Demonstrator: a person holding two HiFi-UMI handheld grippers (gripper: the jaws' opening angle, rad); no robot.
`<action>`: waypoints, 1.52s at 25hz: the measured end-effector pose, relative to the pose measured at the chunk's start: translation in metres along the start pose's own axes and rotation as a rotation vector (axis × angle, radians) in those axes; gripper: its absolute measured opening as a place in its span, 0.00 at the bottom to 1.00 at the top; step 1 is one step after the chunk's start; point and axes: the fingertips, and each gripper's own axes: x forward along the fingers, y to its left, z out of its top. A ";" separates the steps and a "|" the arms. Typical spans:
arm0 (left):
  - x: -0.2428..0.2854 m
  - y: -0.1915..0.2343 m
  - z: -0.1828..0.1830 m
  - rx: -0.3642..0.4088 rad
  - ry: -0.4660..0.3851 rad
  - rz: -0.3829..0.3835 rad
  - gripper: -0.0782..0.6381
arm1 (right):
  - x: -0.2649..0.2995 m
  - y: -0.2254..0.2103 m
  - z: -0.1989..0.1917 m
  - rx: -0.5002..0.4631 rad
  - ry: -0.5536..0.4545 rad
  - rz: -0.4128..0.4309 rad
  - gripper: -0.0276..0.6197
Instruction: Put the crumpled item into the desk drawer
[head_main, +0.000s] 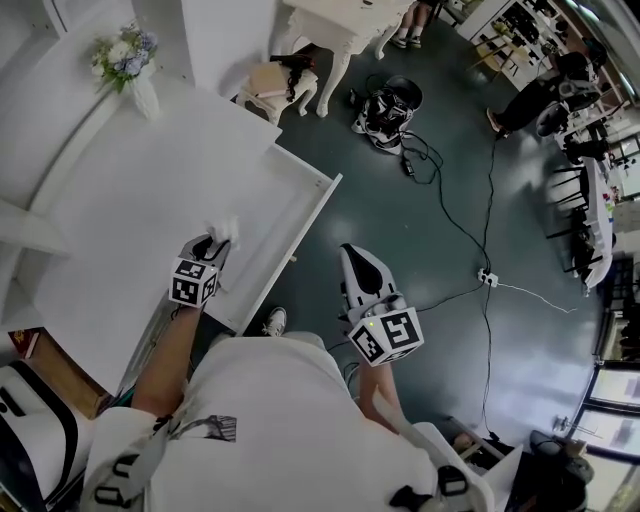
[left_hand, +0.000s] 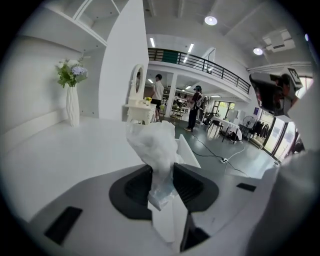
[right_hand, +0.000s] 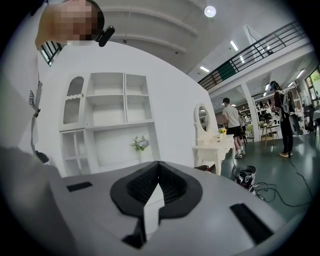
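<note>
The crumpled item (head_main: 224, 231), a white wad of thin plastic or paper, is pinched between the jaws of my left gripper (head_main: 212, 244). It hangs over the near part of the open white desk drawer (head_main: 312, 212). In the left gripper view the crumpled item (left_hand: 156, 145) stands up between the black pads (left_hand: 137, 186) of the left gripper (left_hand: 162, 181), with a drawer corner (left_hand: 189, 154) behind it. My right gripper (head_main: 352, 258) hovers over the dark floor to the right of the drawer. In its own view the right gripper (right_hand: 159, 169) has its jaws together with nothing between them.
A white vase of flowers (head_main: 131, 62) stands at the back of the white desk (head_main: 110, 200). A small white vanity table (head_main: 340, 28), a dark bag (head_main: 390, 106), cables and a power strip (head_main: 487, 277) lie on the floor beyond. People stand far off.
</note>
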 end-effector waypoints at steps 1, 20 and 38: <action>0.005 -0.001 -0.005 -0.002 0.014 -0.008 0.29 | -0.001 -0.001 -0.001 -0.001 0.005 -0.005 0.06; 0.083 0.015 -0.103 -0.021 0.251 -0.045 0.29 | -0.021 0.014 -0.036 -0.025 0.137 -0.084 0.06; 0.120 0.030 -0.147 0.086 0.413 -0.076 0.29 | -0.069 0.031 -0.050 -0.016 0.195 -0.214 0.06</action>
